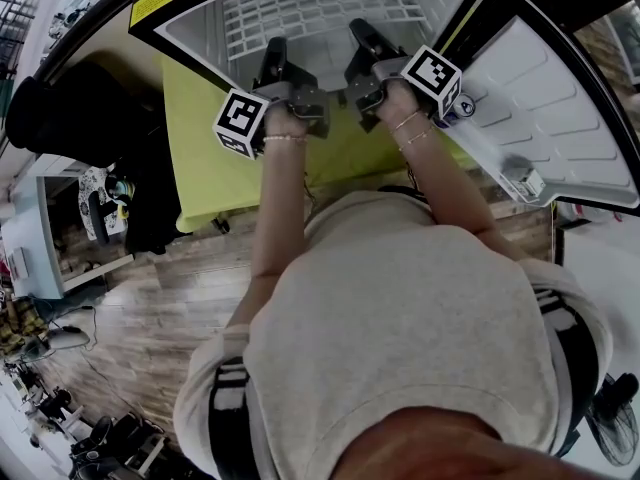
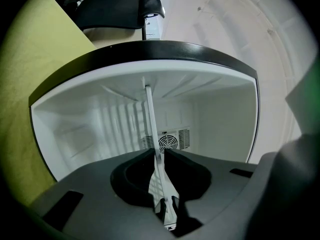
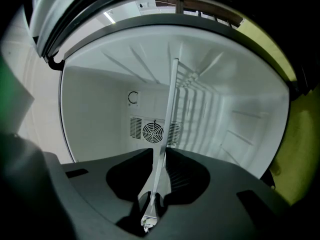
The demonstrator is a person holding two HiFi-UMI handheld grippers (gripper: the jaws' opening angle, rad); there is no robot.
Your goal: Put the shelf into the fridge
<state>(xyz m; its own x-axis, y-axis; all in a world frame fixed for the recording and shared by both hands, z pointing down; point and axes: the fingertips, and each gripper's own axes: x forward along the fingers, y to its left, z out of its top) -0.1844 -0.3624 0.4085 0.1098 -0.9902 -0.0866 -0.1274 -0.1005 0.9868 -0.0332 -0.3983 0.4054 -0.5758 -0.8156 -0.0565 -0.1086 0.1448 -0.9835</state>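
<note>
The white wire shelf (image 1: 310, 8) lies level inside the open fridge (image 1: 200, 30). Its front edge runs between the jaws of both grippers. In the head view my left gripper (image 1: 275, 50) and my right gripper (image 1: 362, 36) reach side by side into the fridge's mouth. In the left gripper view the shelf (image 2: 152, 119) shows edge-on, and my left gripper (image 2: 159, 151) stands around it with a thin gap. The right gripper view shows the shelf (image 3: 171, 94) edge-on too, between the jaws of my right gripper (image 3: 160, 151), which stand slightly apart from it.
The fridge door (image 1: 560, 118) hangs open on the right. A round fan vent (image 2: 167, 143) sits on the back wall. A yellow-green panel (image 1: 230, 158) lies below the fridge's opening. A black chair (image 1: 60, 108) stands at the left on the wooden floor (image 1: 150, 308).
</note>
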